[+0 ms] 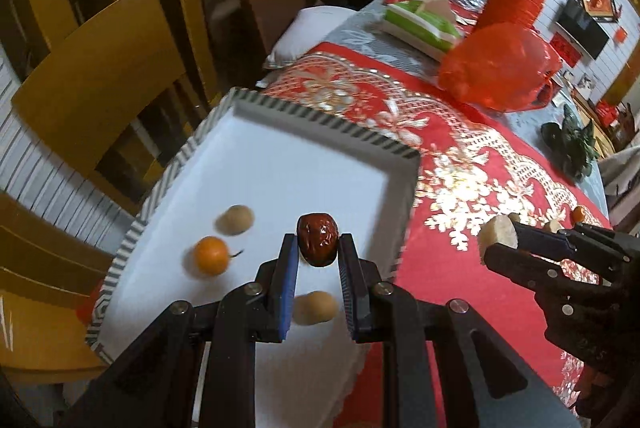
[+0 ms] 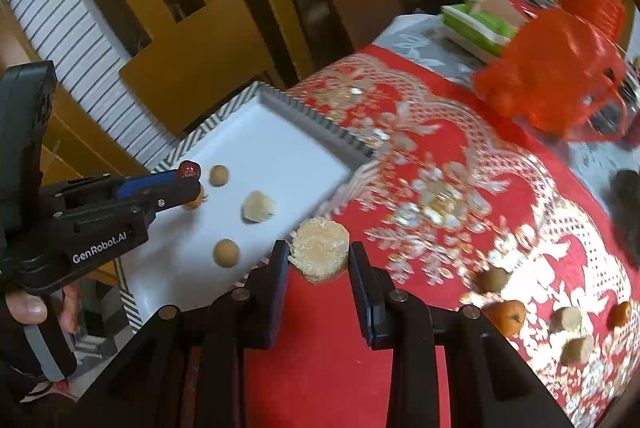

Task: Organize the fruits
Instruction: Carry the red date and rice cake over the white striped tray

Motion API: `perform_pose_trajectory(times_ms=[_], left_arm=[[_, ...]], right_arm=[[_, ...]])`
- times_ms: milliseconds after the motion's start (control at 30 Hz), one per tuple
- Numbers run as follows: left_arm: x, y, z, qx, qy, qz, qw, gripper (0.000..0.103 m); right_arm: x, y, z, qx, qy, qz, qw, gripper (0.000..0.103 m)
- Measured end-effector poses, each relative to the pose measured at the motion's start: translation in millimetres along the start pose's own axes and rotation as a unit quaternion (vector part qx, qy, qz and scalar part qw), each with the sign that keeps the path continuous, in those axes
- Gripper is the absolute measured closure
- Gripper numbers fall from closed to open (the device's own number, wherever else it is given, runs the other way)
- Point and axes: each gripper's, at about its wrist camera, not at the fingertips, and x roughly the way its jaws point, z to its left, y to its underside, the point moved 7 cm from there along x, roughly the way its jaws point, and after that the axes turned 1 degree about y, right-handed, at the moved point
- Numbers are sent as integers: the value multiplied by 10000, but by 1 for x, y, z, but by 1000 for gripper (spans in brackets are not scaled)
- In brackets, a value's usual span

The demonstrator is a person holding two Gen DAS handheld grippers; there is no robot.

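Observation:
My left gripper (image 1: 318, 246) is shut on a dark red date (image 1: 317, 244) and holds it above the white tray (image 1: 280, 156). In the tray lie a small orange (image 1: 211, 255) and two tan round fruits (image 1: 235, 220) (image 1: 314, 308). My right gripper (image 2: 319, 258) is shut on a pale fibrous chunk (image 2: 319, 255) just off the tray's right rim (image 2: 352, 184); it shows in the left wrist view (image 1: 500, 240) too. The right wrist view also shows a similar pale chunk (image 2: 258, 206) in the tray and the left gripper (image 2: 188, 180) over it.
On the red patterned cloth (image 2: 440, 188) at the right lie loose oranges (image 2: 508, 314), tan fruits (image 2: 494, 278) and cut chunks (image 2: 568, 318). A red plastic bag (image 1: 496, 64), a green tissue pack (image 1: 420, 22) and clutter stand at the back. Wooden chairs (image 1: 100, 68) stand left of the table.

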Motion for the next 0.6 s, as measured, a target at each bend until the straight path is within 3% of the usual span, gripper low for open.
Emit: perform_pose_trajectory(times_ms=[600], left_arm=[[11,32,71,-485,-234,301,9981,83]], right_arm=[[56,-28,66,-573,-317,338,9973,70]])
